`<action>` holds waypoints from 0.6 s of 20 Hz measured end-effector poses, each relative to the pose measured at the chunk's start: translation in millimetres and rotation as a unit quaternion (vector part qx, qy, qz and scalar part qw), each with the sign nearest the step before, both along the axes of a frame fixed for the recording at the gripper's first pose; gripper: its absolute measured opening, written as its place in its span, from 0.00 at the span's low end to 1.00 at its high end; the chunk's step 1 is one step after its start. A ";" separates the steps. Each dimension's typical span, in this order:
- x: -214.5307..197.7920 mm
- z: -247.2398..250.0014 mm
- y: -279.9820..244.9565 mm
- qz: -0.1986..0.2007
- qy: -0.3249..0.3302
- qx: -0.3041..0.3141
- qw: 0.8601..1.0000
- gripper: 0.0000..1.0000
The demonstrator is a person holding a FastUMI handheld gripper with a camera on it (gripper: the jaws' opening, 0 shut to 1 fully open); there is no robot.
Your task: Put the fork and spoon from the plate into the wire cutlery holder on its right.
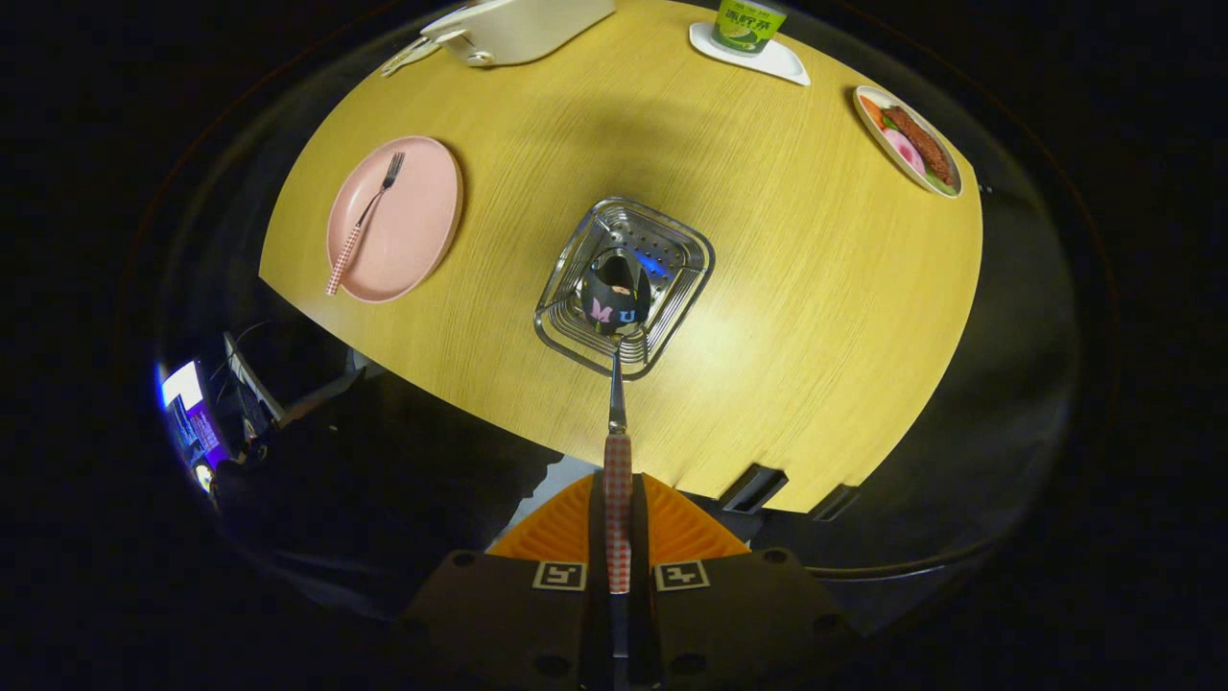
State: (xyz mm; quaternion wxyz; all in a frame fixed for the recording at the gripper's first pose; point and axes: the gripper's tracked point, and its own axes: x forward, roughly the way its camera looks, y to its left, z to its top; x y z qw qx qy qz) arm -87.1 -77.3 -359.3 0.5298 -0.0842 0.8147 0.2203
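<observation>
Spoon (617, 422): checked handle clamped between the two fingers of the gripper (618, 518) at lower centre of the frame, both fingers closed tight against the handle, bowl hanging just above or inside the mouth of the wire cutlery holder (576, 278) at frame centre; whether it touches the wire cannot be told. Fork (365, 216): checked handle, lying on the pink plate (422, 221) at middle left, well apart from the holder, both on the wooden table (815, 288). Other items: green cup (748, 21) on a white coaster and a dish of food (911, 139), upper right.
</observation>
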 end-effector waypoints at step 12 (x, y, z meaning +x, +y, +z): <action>19.6 -39.6 18.3 0.002 0.060 -0.043 0.997 0.13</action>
